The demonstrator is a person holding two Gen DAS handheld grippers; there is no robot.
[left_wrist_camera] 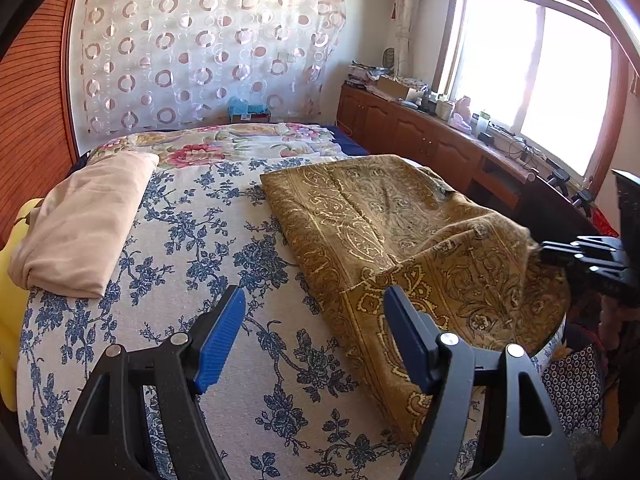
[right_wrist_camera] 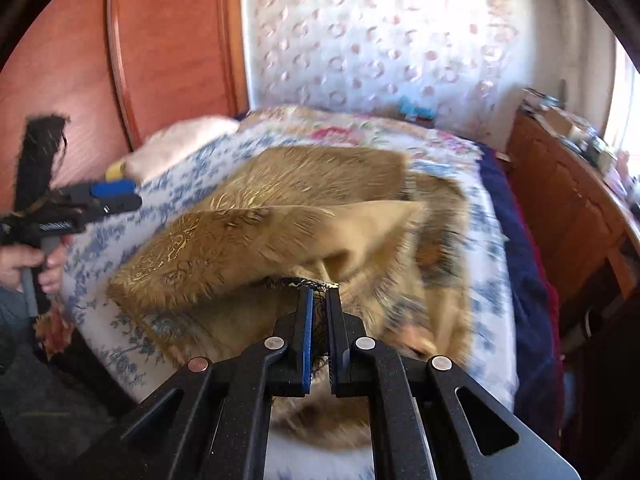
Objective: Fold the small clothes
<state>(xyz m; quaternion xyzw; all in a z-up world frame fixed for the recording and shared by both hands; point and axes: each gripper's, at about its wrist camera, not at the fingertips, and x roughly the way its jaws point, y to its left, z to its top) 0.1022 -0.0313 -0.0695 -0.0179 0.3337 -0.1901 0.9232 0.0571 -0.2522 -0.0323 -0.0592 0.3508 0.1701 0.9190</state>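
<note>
1. Task object: a golden-brown woven cloth with a paisley and scroll pattern lies on the right half of a bed covered by a white sheet printed with blue flowers. In the left wrist view its long axis runs from the near bed edge away toward the far wall, tilted slightly leftward; one flat panel lies farther off, and a raised fold crosses the near right part.
2. Right gripper: black frame with blue-padded jaws pressed together on a dark-fringed edge of the cloth, which is lifted clear of the bed. The same grip appears at the right margin of the left wrist view.
3. Left gripper: jaws spread wide above the sheet, with nothing between them; the near left edge of the cloth lies just beside the right-hand jaw.
4. Left wrist view only: sharp pattern detail, a folded pale pink cloth near the left bed edge, and a window over brown wooden cabinets.
5. Right wrist view only: the lifted fold's plain tan underside, motion-blurred, and a hand holding the left gripper's handle.
</note>
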